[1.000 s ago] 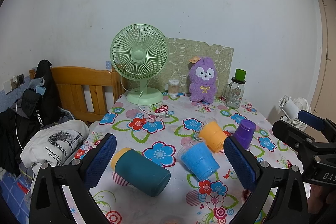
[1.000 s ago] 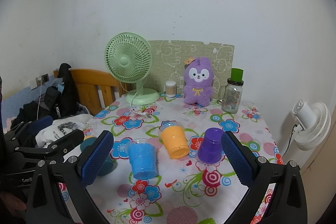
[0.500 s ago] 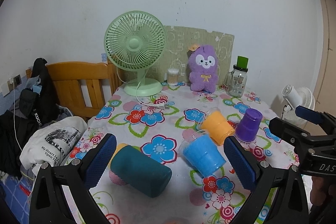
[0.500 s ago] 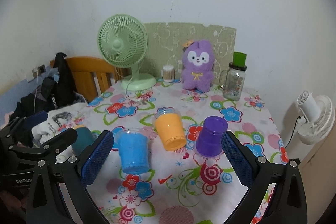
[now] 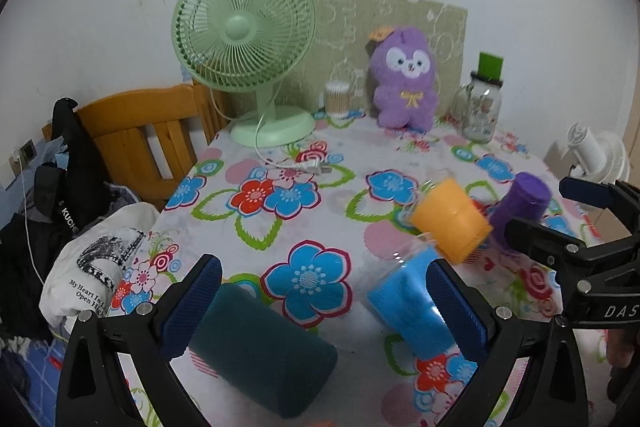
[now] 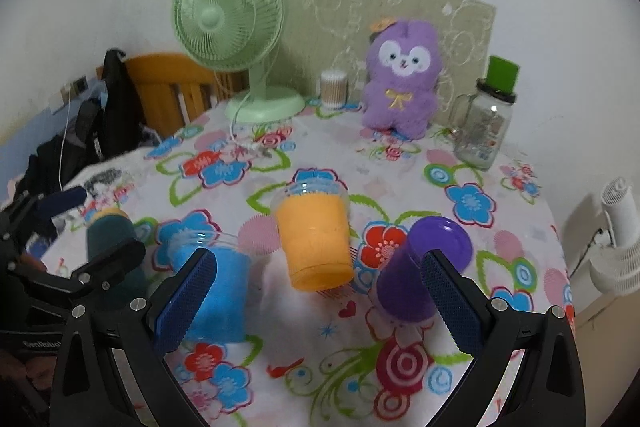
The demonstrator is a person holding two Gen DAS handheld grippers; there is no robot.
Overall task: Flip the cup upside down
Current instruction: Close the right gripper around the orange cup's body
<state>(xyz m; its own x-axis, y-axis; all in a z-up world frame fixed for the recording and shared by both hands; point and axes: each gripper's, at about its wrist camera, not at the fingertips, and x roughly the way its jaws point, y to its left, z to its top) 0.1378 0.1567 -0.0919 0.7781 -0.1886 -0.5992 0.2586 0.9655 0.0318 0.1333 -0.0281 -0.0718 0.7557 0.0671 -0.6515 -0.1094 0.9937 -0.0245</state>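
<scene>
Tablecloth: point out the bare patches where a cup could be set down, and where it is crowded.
One free patch lies mid-table, bordered by the fan's plug, the teal cup and the orange cup. Another lies between the orange cup and the glass jar. The near strip, from teal cup past blue cup to purple cup, is crowded.

Cups before fan — on table.
</scene>
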